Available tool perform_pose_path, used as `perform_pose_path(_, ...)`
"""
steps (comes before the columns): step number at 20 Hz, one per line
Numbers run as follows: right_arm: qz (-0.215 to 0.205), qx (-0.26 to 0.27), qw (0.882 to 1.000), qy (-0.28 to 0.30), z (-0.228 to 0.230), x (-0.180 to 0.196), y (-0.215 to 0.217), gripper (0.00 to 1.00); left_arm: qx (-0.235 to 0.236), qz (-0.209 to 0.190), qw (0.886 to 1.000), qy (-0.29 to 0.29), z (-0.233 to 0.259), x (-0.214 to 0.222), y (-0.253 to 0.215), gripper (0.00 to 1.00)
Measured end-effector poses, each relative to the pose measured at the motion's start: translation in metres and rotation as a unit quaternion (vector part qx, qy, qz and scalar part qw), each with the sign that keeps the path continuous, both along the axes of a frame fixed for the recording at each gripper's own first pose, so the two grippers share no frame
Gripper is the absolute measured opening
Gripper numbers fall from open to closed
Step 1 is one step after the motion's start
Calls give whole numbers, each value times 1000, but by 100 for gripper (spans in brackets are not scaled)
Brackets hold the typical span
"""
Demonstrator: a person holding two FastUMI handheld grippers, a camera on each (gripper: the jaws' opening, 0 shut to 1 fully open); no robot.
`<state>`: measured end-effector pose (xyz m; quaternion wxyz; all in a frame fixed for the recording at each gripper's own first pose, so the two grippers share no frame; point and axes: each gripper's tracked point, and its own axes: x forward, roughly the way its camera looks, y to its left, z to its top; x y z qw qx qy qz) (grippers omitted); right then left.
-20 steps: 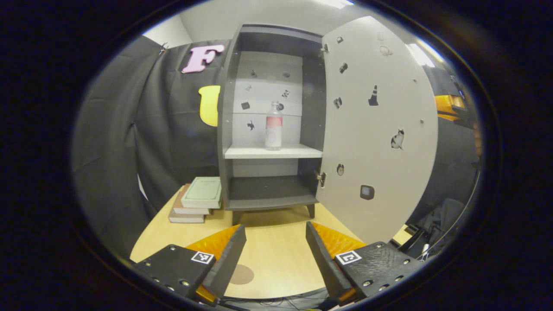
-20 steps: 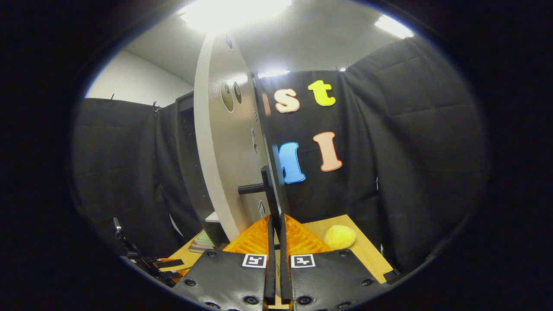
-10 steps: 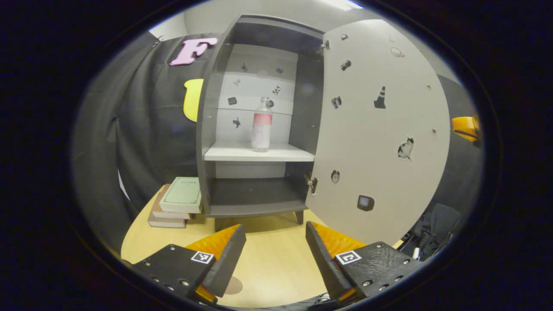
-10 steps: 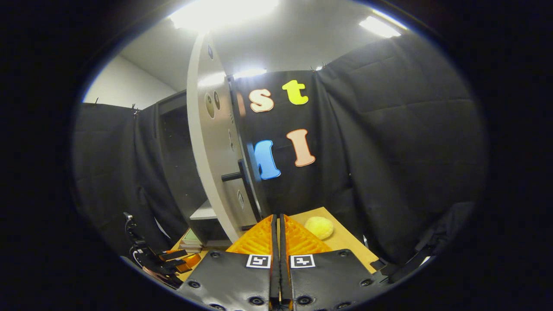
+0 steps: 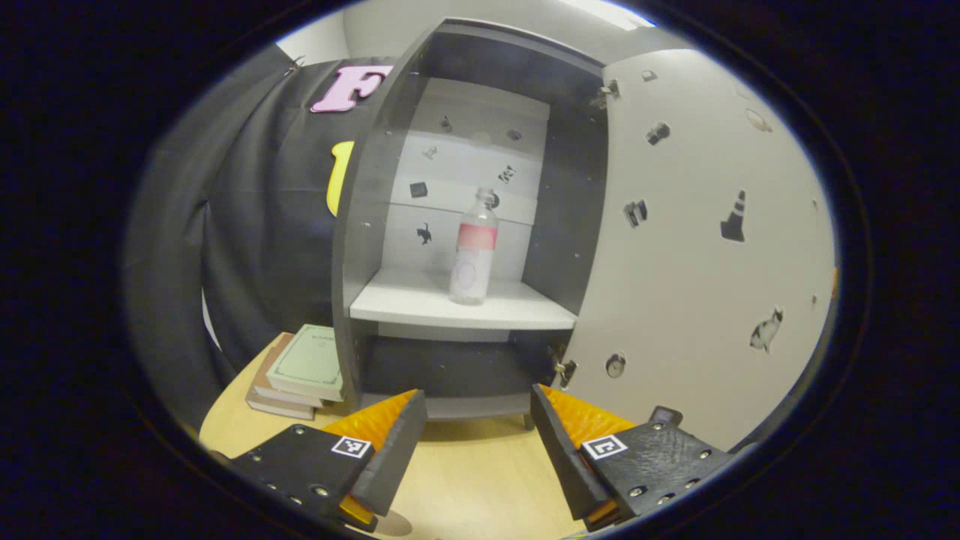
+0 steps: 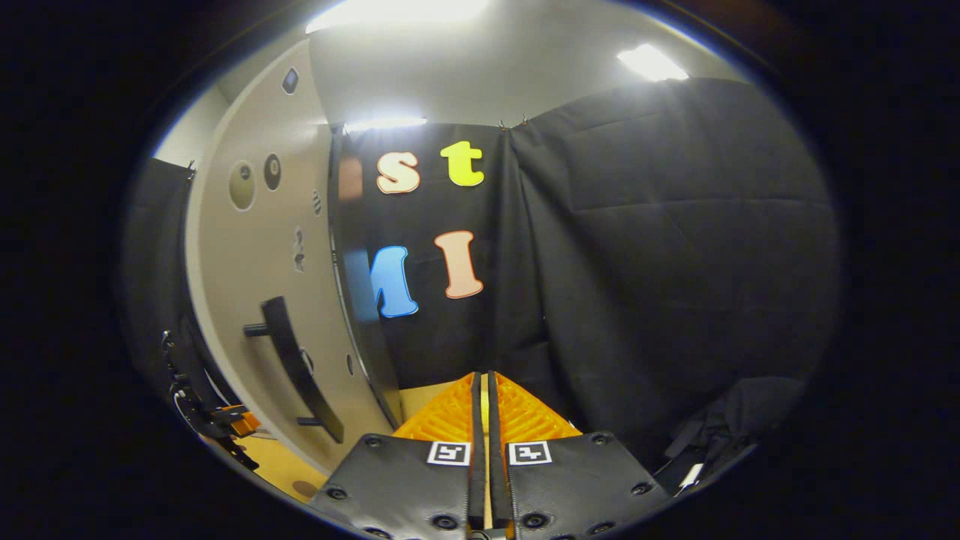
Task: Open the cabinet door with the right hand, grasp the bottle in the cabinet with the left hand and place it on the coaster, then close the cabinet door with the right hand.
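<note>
left gripper view: faces the open cabinet (image 5: 465,225) head-on from low over the surface (image 5: 472,480), near its front, looking slightly up | right gripper view: sits beside the cabinet's swung-out door (image 6: 255,300), seeing the door's handle side, aimed past its edge at the booth wall | shared: the cabinet's door.

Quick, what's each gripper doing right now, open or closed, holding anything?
Left gripper: open, empty, facing the bottle.
Right gripper: closed, holding nothing.
</note>
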<state>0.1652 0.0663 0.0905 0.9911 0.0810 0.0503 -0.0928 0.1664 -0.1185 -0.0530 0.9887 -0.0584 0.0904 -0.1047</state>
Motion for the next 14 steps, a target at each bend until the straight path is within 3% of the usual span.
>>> perform_pose_path(1,-18,2,1000,0,-2,13,-9,16,-6,8,1000,-6,10,6,7,86)
perform_pose_path(2,-39,-1,999,-1,-4,22,-19,13,-9,14,1000,-12,20,14,14,84)
perform_pose_path(3,-45,6,999,-8,-4,34,-22,23,-5,18,1000,-16,28,24,19,84)
perform_pose_path(5,-40,39,998,-15,-6,54,-18,27,10,24,999,-22,43,46,22,86)
perform_pose_path(7,-48,35,998,-1,-18,70,-27,51,2,10,1000,-12,56,69,11,84)
perform_pose_path(9,-57,35,998,4,-25,80,-36,64,-12,11,999,-31,81,98,6,84)
perform_pose_path(10,-55,44,997,10,-31,83,-38,66,-14,15,999,-42,92,111,6,86)
perform_pose_path(11,-62,52,997,15,-37,83,-41,81,-12,16,998,-54,102,125,5,84)
perform_pose_path(14,-86,53,995,22,-48,84,-53,97,11,7,996,-84,124,157,-1,89)
